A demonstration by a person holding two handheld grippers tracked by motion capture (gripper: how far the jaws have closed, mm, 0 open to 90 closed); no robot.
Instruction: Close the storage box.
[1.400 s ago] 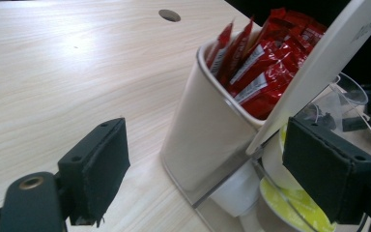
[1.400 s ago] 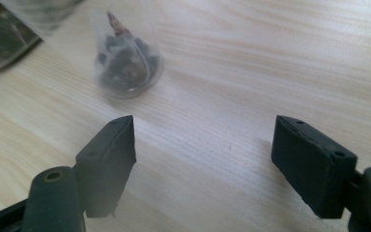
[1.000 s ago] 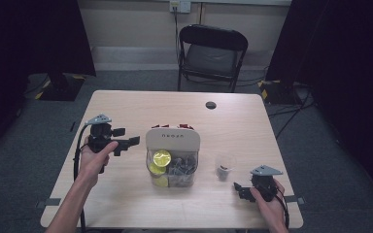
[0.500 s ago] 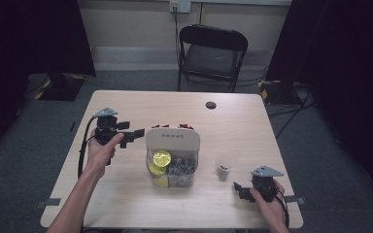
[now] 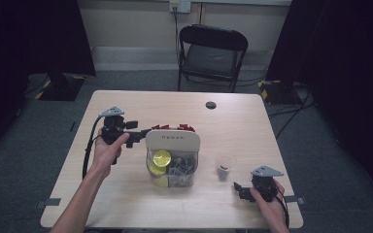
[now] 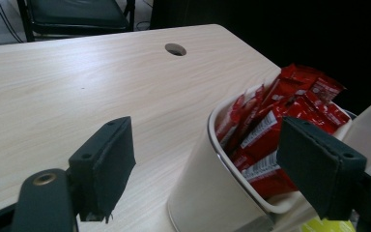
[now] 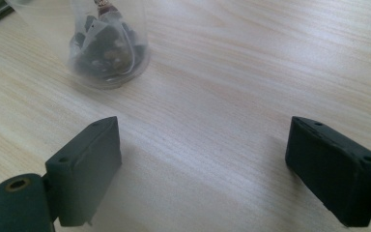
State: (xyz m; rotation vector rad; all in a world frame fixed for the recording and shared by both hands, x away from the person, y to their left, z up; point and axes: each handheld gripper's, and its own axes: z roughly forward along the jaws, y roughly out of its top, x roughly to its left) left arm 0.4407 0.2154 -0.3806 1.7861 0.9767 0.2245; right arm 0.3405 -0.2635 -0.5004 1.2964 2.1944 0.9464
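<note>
The left tool [image 5: 143, 134] hangs at the left wall of the white organiser [image 5: 172, 141], jaws spread wide and holding nothing. In the left gripper view those jaws straddle the rounded rim of the back compartment, where the red sachets [image 6: 275, 130] stand packed upright. That looks like the target: a sachet to be plucked out of the bunch. The organiser sits mid-surface [image 5: 126, 204], its clear front section holding yellow lemon slices [image 5: 161, 158] and some dark packets.

Over on the right, the right tool [image 5: 238, 189] rests low near the front edge, jaws equally wide apart and empty. Just ahead of it stands a clear plastic cup [image 7: 107, 43] with a dark tea bag [image 7: 104, 53] slumped in the bottom.

Risks from here? The sachets are crammed together, so a wide bite could drag out two or three at once, or crumple the tops. The near jaw sits outside the rim; closing from this line would likely pinch the organiser wall instead of a sachet, and could tip or skid the whole caddy. The cup is light and stands close to the organiser, so a jolt there might topple it. Nothing steadies the organiser on the other side.
</note>
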